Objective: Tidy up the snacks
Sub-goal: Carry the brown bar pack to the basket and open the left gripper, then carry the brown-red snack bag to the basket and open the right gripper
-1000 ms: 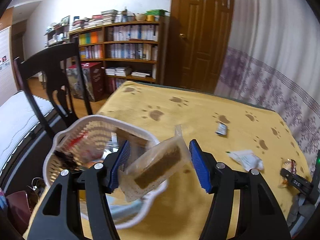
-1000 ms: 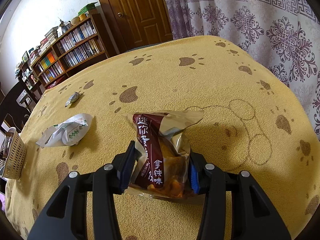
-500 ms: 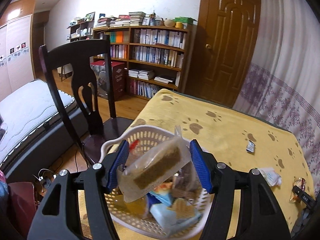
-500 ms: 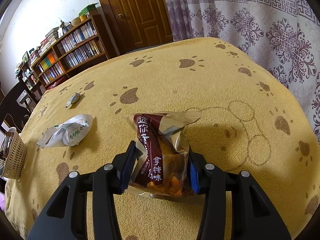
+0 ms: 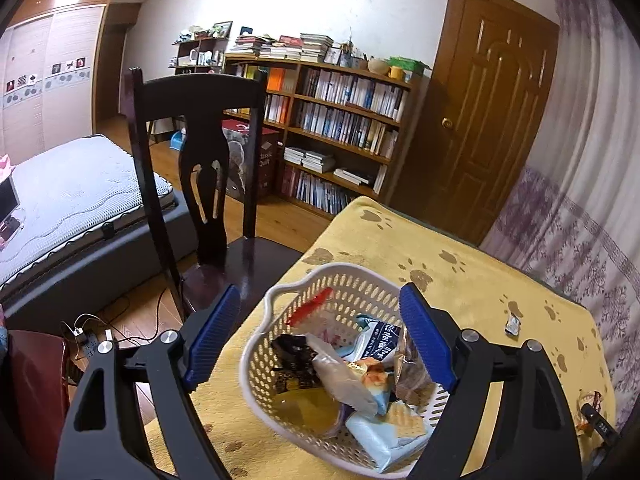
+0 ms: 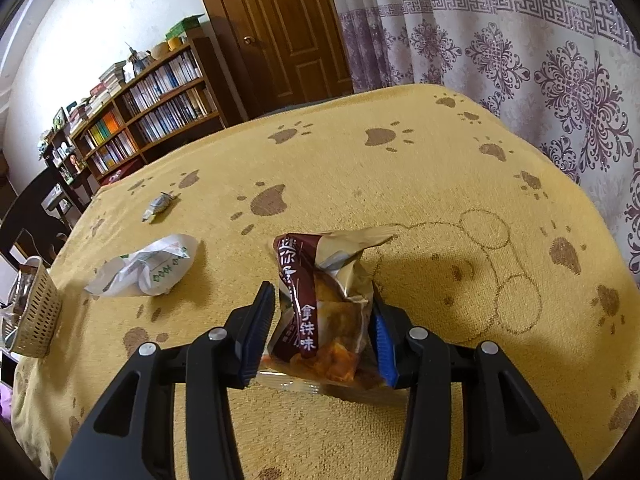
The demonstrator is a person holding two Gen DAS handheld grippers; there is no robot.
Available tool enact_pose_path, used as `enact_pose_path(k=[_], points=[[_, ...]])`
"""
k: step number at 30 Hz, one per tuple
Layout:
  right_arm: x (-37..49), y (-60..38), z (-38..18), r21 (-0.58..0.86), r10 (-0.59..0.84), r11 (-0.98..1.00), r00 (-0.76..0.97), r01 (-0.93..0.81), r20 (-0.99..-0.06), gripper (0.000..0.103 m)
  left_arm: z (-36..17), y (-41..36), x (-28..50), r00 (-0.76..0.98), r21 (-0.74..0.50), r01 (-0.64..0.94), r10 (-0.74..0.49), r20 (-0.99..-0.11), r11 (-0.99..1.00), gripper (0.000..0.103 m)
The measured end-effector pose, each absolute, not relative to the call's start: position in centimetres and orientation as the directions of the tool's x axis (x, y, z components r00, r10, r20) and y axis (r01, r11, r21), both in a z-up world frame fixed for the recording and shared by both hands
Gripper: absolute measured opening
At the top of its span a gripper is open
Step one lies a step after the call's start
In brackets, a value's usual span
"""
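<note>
My left gripper (image 5: 320, 292) hangs open above the white slotted basket (image 5: 256, 360), nothing between its blue pads. The basket holds several snack packets; the clear packet with a brown cake (image 5: 410, 376) lies at its right side, beside my right finger. In the right wrist view my right gripper (image 6: 320, 300) is shut on a brown and gold snack packet (image 6: 320, 304), which stands upright on the yellow paw-print cloth (image 6: 400, 184). A white packet (image 6: 148, 266) and a small wrapped candy (image 6: 158, 208) lie loose to its left.
The basket (image 6: 36, 312) sits at the table's far left edge in the right wrist view. A dark wooden chair (image 5: 200, 140) stands just beyond that edge. The candy (image 5: 513, 323) lies right of the basket. A curtain borders the table's right side.
My left gripper carried the clear cake packet over the basket, opened and let it drop in. My right gripper stayed in place on the brown snack packet.
</note>
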State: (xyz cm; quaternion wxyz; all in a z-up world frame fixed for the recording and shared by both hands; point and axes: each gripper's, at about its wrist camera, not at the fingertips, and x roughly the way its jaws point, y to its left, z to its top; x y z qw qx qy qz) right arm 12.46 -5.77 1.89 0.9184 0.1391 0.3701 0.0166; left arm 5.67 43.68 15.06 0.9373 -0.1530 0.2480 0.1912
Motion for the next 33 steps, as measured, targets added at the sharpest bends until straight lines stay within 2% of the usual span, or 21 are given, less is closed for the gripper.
enact_pose_path(k=[5,14,21,33], points=[[12.1,-6.3,2.3,0.347,0.199,0.936,0.732,0.054,-0.651,0.04,15.5,43.4,4.9,0.813,-0.172,-0.432,0.301,-0.498,0.885,0.088],[10.8,-5.0,3.8,0.362,0.247,0.932,0.755,-0.013,-0.607,0.037,17.2,43.4,3.4,0.841,-0.187,-0.421,0.304,-0.448,0.888,0.088],[9.4,-3.8,5.7,0.44,0.325,0.896,0.763,-0.06,-0.558,0.037,17.7,43.6,2.7,0.853,-0.21,-0.409,0.29,-0.434,0.888,0.088],[9.5,11.7,12.1,0.366,0.524,0.851,0.657,-0.376,-0.542,0.037,19.1,45.3,0.8,0.862,-0.234,-0.434,0.326,-0.387,0.87,0.089]])
